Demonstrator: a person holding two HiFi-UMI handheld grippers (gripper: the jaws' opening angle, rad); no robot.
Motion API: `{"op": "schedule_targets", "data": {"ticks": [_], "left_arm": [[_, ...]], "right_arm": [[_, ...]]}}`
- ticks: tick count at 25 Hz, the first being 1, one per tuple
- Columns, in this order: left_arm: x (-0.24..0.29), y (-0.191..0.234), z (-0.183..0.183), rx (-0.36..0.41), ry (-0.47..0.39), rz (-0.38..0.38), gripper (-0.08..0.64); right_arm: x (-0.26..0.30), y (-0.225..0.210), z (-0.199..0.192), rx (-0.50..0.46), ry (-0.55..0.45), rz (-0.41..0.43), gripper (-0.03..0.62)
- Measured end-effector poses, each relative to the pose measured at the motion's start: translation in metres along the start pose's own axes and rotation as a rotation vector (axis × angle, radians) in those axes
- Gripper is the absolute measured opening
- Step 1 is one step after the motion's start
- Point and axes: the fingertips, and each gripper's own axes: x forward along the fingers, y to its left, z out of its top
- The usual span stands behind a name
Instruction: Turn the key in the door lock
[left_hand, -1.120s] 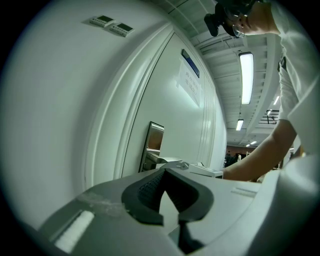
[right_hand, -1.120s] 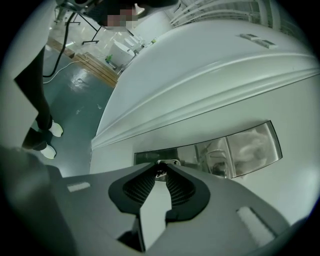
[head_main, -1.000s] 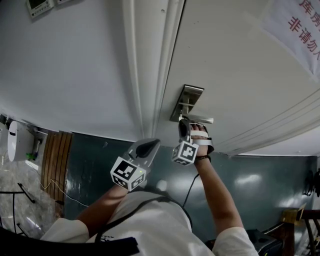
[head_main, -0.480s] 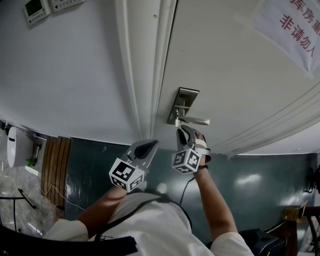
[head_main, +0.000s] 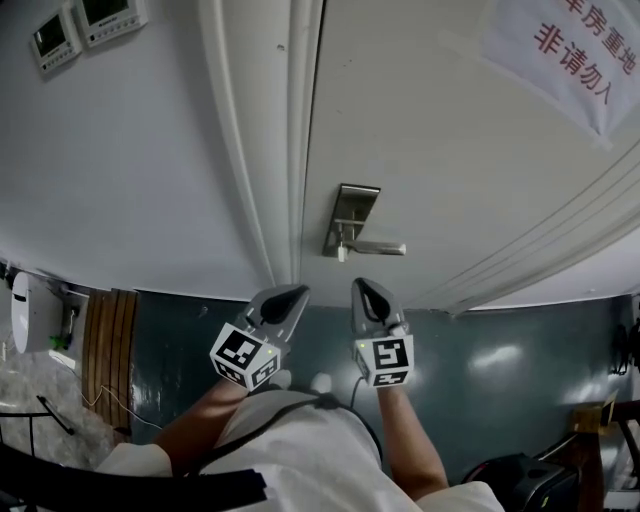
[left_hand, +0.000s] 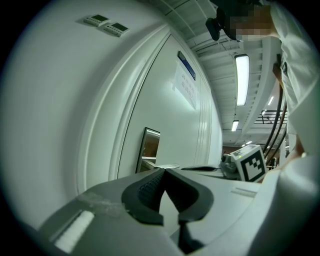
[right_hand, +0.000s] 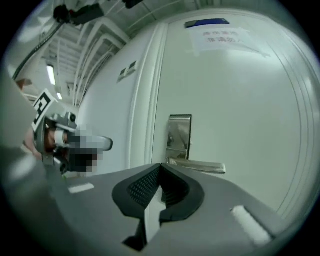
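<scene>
Pulled back from the door lock (head_main: 352, 213), the right gripper (head_main: 362, 287) now sits lower in the head view, clear of the metal plate it was reaching up to a second ago, and its marker cube has turned to face the camera. Its jaws have just been closing and now meet, clenched on nothing; the right gripper view shows the ribbed pads (right_hand: 145, 186) pressed together, with the lock plate (right_hand: 179, 136) and lever handle (right_hand: 198, 166) at 12 o'clock beyond them.

At the plate's lower end, under the lever handle (head_main: 378, 247), a small pale stub (head_main: 341, 254) juts out where the key would sit; it is too small to tell for certain.

At 9 o'clock from the right gripper, the left gripper (head_main: 297, 293) is near it and level with it, in much the same spot as before, its jaws also closed and empty in the left gripper view (left_hand: 164, 171).

Up at 2 o'clock from the lock, a paper notice (head_main: 560, 45) with red characters hangs on the door (head_main: 450, 130). Two wall control panels (head_main: 85, 22) are at 10 o'clock, beyond the door frame (head_main: 290, 140).
</scene>
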Motion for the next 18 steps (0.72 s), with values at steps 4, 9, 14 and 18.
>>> {"op": "schedule_targets", "data": {"ticks": [4,9,14,18], "left_arm": [[0.001,-0.002,0.004,0.007,-0.005,-0.012,0.005],[0.0,-0.005,0.011,0.007,-0.022,-0.021,0.005],[0.0,-0.007,0.015,0.007,-0.03,-0.032,0.005],[-0.002,-0.009,0.015,0.003,-0.033,-0.044,0.005]], "right_arm": [[-0.016,-0.004,0.008,0.101,-0.039,-0.031,0.008],[-0.029,-0.004,0.017,0.121,-0.065,-0.06,0.008],[-0.034,-0.004,0.013,0.139,-0.051,-0.079,0.008],[-0.036,0.0,0.012,0.139,-0.044,-0.085,0.008]]}}
